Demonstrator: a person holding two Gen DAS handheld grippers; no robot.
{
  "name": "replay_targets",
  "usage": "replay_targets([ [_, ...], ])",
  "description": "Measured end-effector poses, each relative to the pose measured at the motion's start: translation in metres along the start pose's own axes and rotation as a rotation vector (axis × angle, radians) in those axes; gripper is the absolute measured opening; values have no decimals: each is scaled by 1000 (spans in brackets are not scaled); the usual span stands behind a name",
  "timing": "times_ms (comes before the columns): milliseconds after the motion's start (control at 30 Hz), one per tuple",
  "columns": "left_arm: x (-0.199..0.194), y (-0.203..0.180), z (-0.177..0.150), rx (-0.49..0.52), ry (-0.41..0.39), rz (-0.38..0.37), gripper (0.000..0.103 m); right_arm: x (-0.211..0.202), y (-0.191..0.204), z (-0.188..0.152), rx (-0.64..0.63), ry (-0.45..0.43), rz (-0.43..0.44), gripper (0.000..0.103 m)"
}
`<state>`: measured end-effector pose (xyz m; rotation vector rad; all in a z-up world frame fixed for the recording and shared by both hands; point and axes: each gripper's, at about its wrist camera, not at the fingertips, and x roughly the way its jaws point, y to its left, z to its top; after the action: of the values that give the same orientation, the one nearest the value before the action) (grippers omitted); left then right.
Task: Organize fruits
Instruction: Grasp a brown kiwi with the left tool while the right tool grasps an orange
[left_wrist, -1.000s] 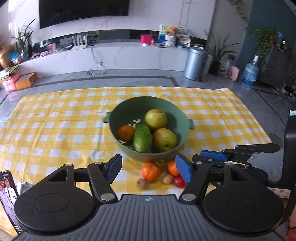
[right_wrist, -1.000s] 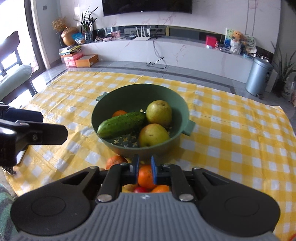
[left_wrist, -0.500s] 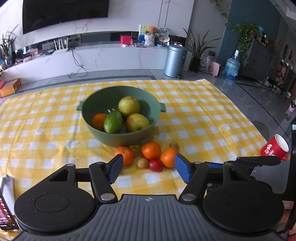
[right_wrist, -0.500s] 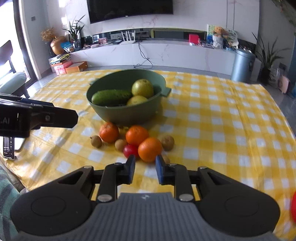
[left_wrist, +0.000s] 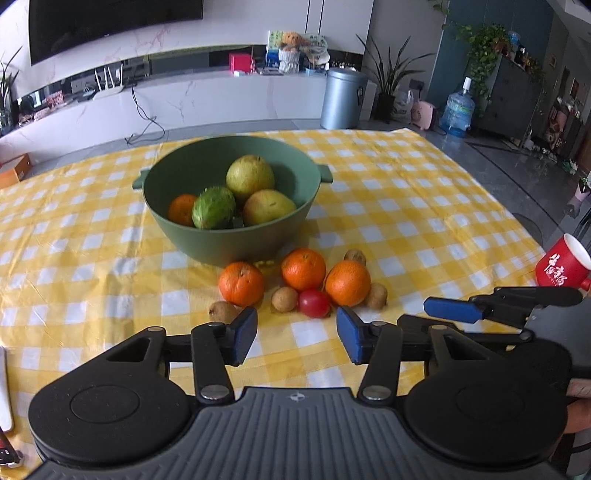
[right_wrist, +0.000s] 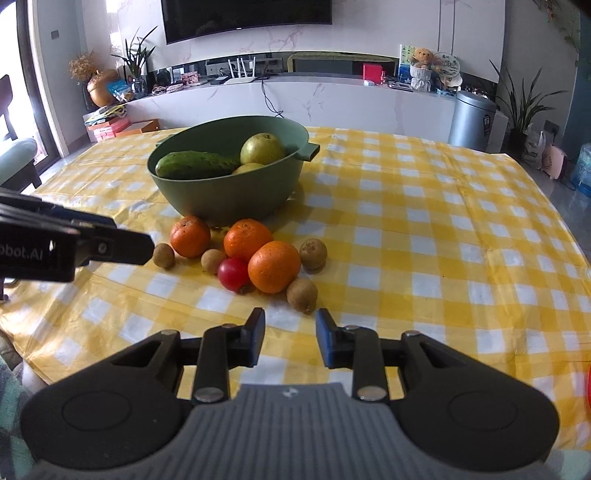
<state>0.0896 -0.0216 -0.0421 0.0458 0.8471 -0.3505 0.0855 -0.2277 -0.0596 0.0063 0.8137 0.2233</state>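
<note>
1. A green bowl (left_wrist: 229, 236) with two small side handles stands on a yellow-and-white checked tablecloth (left_wrist: 406, 221). From the left wrist view it holds, left to right, an orange (left_wrist: 181, 209), a green cucumber (left_wrist: 214, 207) seen end-on, and two yellow-green pears (left_wrist: 250, 177), one behind the other.
2. In front of the bowl lies a loose cluster of fruit on the cloth: three more oranges (left_wrist: 241, 283), a red tomato (left_wrist: 314, 303) and several small brown fruits (left_wrist: 284, 299), some touching one another.
3. At the right edge of the left wrist view, a red mug (left_wrist: 563, 265) with white lettering appears tilted, well apart from the fruit.
4. The left gripper (left_wrist: 297, 334) hangs angled downward just short of the cluster, its blue-padded jaws apart and closing with nothing between them; the tomato sits just beyond the gap.
5. The right gripper (right_wrist: 290, 336) is likewise angled down at the near side of the cluster, jaws narrowly apart and opening, empty, with a small brown fruit just ahead of them.
</note>
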Motion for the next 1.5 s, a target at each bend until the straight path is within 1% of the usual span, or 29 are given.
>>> replay_targets([
  [67,6,2,-2,-5,5,2,57,2,-3,1,24,-8,17,27],
  [167,15,8,-4,-29,13,43,57,5,-2,1,36,-27,28,27],
  [267,21,15,-6,-47,10,93,57,9,2,3,24,-45,29,27],
  [467,34,30,-6,-83,10,133,57,21,7,9,13,-59,43,27],
  [567,42,36,-7,-94,18,140,55,29,3,12,41,-45,51,28],
  [700,50,39,-8,-92,20,149,54,36,-2,16,85,-43,70,34],
  [800,56,41,-9,-101,29,139,52,41,0,18,87,-36,84,36],
  [967,64,43,-9,-98,38,142,48,48,2,21,89,-37,70,37],
  [1100,69,45,-9,-105,46,132,44,52,1,23,99,-43,61,42],
  [1300,73,47,-8,-112,49,132,35,57,6,26,66,-45,47,43],
  [1367,74,47,-8,-110,56,134,30,57,9,27,44,-42,45,43],
  [1500,74,46,-6,-112,70,136,29,59,16,27,3,-38,26,44],
])
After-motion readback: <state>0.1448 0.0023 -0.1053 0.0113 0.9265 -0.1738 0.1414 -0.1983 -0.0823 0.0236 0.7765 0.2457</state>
